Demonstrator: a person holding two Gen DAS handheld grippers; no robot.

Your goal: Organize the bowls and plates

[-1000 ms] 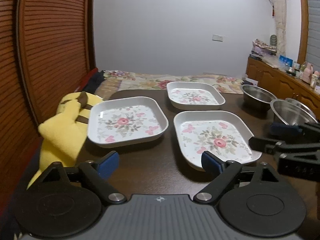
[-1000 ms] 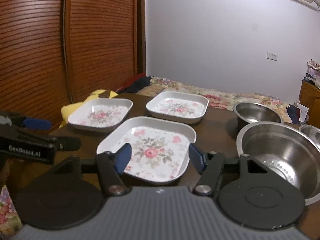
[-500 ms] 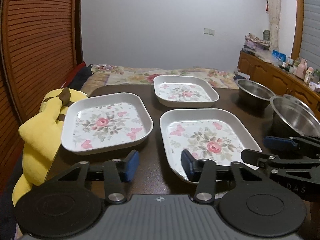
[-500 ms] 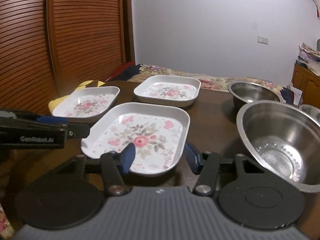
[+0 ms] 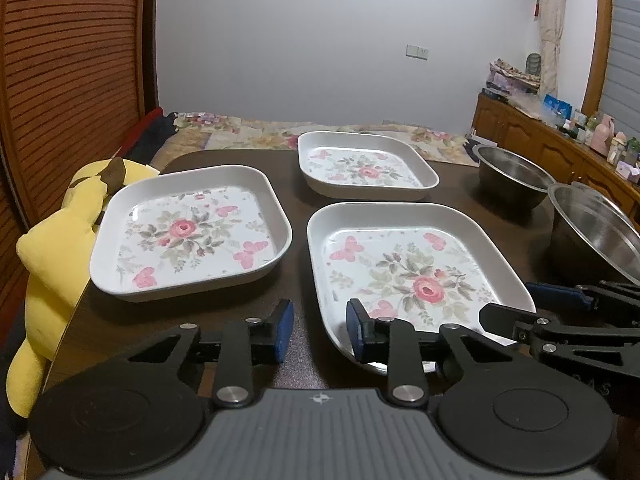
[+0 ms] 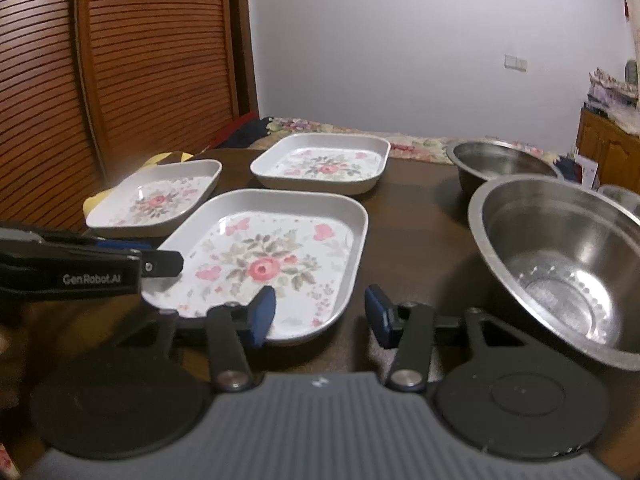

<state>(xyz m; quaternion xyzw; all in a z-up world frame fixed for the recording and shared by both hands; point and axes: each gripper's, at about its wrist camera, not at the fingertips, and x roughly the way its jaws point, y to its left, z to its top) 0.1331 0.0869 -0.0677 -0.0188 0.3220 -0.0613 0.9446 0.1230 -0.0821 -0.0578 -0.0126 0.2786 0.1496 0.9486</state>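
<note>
Left wrist view: yellow plush toy (image 5: 52, 248) at table (image 5: 296, 196) edge; three white square floral plates on dark table, nearest floral plate (image 5: 404, 272) straddled at its corner by left tool (image 5: 318, 330), jaws just closing, not yet gripping. Right tool (image 6: 320, 314) unclenched, narrowing. Large steel bowl (image 6: 560, 264) rightmost.

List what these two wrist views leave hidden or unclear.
- Left wrist: near corner of the nearest plate, behind the left gripper.
- Right wrist: third steel bowl, cut off by the frame edge and the big bowl.
- Yellow plush toy, mostly behind a plate.
</note>
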